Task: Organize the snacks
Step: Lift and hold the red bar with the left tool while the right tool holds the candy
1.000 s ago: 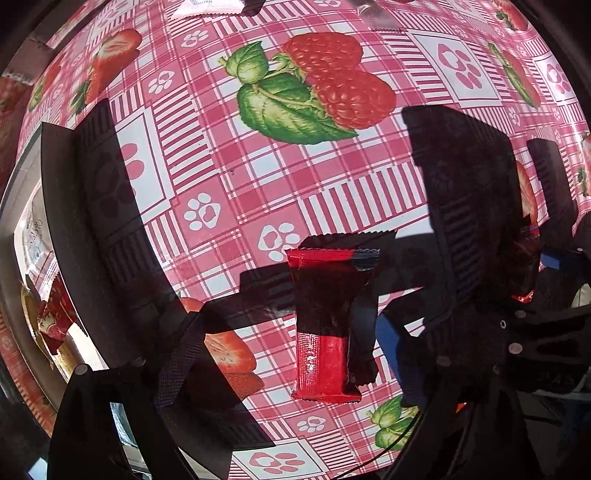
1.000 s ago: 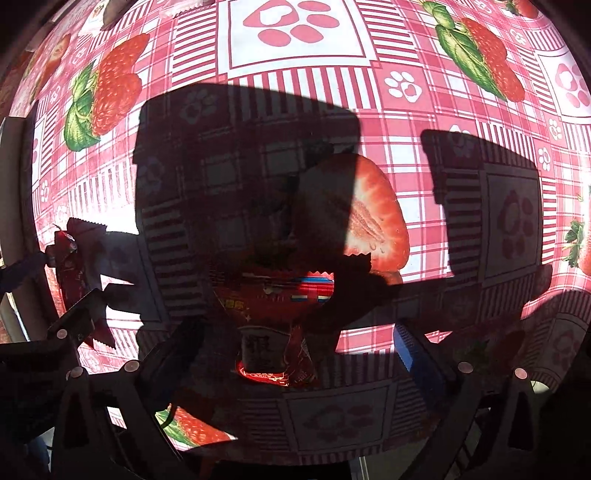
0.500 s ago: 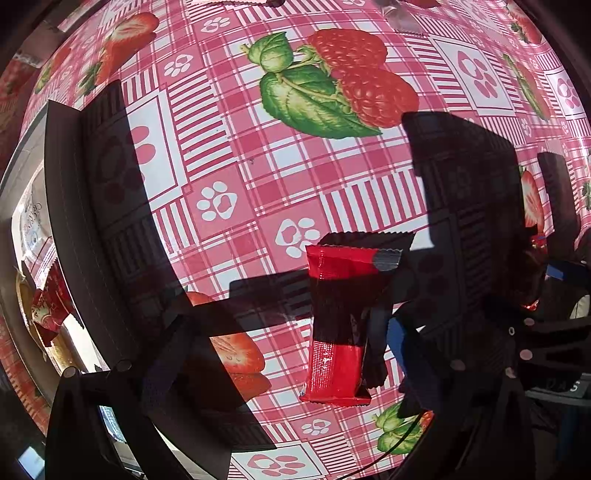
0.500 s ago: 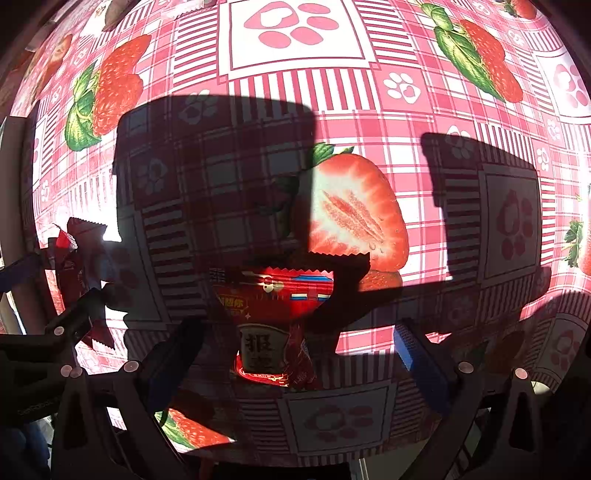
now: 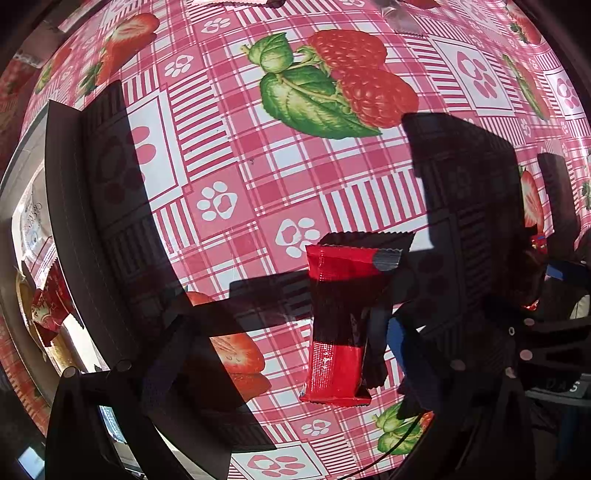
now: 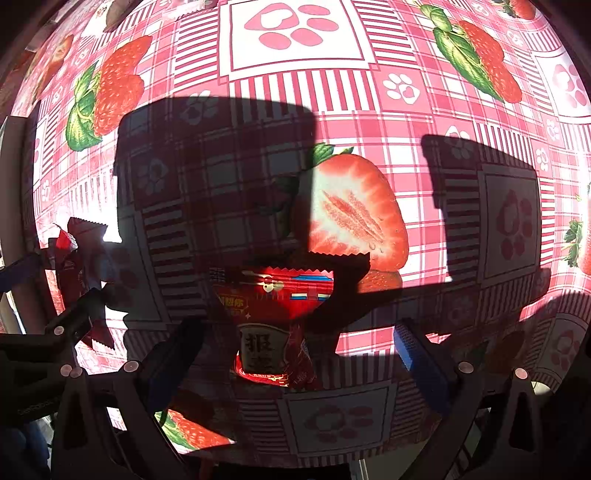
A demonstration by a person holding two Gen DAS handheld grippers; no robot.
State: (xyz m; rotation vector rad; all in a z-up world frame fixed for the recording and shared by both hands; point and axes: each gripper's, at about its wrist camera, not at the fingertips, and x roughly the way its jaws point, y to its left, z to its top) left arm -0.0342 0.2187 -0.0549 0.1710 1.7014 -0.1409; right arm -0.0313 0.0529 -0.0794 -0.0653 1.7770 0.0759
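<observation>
In the left wrist view a long red snack bar (image 5: 341, 325) lies flat on the strawberry-print tablecloth between the fingers of my open left gripper (image 5: 284, 347), close to its right finger. In the right wrist view a red snack packet with Chinese print (image 6: 275, 321) lies between the fingers of my open right gripper (image 6: 291, 350). The snack bar also shows at the left edge of the right wrist view (image 6: 79, 266), beside my left gripper's fingers.
A box (image 5: 55, 236) with a dark wall stands at the left and holds several snack packets (image 5: 50, 306). More wrappers lie at the table's far edge (image 5: 229, 2). Dark shadows of the grippers cross the cloth.
The left gripper has shifted left over the cloth, so the red bar sits further right between its fingers. The right gripper has barely moved; its shadow uncovers more of the printed strawberry.
</observation>
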